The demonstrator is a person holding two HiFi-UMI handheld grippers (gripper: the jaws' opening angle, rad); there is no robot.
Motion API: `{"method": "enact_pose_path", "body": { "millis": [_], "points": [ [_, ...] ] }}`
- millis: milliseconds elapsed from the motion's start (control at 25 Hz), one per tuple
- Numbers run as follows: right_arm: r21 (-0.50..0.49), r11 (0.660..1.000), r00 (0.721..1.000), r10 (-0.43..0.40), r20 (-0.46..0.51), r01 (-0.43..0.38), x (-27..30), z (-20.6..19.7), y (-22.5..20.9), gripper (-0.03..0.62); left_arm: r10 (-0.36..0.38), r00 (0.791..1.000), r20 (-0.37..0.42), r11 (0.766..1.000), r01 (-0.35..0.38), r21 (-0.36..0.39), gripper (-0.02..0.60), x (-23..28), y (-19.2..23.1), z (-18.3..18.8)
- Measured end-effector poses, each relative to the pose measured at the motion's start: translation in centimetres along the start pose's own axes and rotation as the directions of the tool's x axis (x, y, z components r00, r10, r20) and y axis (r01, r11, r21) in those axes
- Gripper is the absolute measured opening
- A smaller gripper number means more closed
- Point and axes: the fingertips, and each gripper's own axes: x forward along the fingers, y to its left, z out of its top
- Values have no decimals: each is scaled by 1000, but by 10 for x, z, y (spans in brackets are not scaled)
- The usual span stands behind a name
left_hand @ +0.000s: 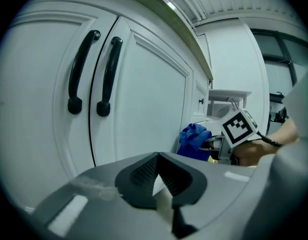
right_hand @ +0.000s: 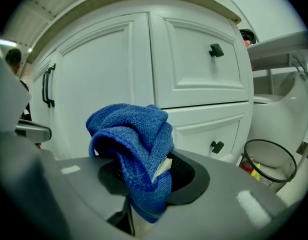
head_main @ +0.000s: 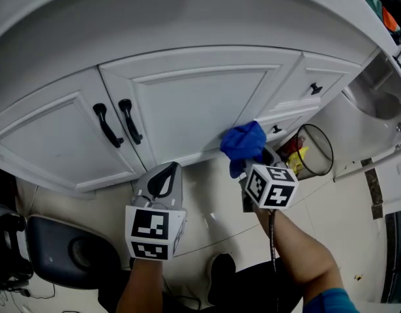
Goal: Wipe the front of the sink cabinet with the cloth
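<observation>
Forearms: the left forearm point(head_main: 138, 291) and the right forearm point(head_main: 299, 253) come up from the bottom edge of the head view, each behind a gripper.
Left gripper point(head_main: 163, 182): held low in front of the cabinet, below the seam between the two doors; its jaws are together with nothing between them.
Right gripper point(head_main: 257, 160): to the right of the left one and a little farther forward; its jaws are clamped on the cloth.
Cloth point(head_main: 244, 142): blue and bunched, sticking up out of the right jaws, at the lower right corner of the right door; whether it touches the panel cannot be told.
Floor point(head_main: 210, 207): pale tiles under both grippers.
Sink cabinet point(head_main: 200, 103): white, with framed panel doors below an overhanging top edge.
Door handles: two black bar handles, one point(head_main: 107, 125) on the left door and one point(head_main: 130, 120) on the right door, side by side at the seam.
Drawers: right of the doors, an upper black knob point(head_main: 315, 89) and a lower one point(head_main: 276, 130).
Wire bin point(head_main: 315, 150): black mesh, on the floor just right of the cabinet, with red and yellow items inside.
White appliance point(head_main: 376, 106): beyond the bin, at the far right.
</observation>
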Motion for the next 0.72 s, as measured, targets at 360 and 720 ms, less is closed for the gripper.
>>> {"method": "enact_pose_path", "body": {
  "millis": [360,720],
  "points": [
    [51,999,998,8,-69,-4,2,-16,2,140,10,1000,-3,1000,-10,5,3,-9,5,0],
    [62,940,923,341,-179,-336,-28,-41,159,140,158,985,74,986,-154,-61,3,-90,88,22]
  ]
}}
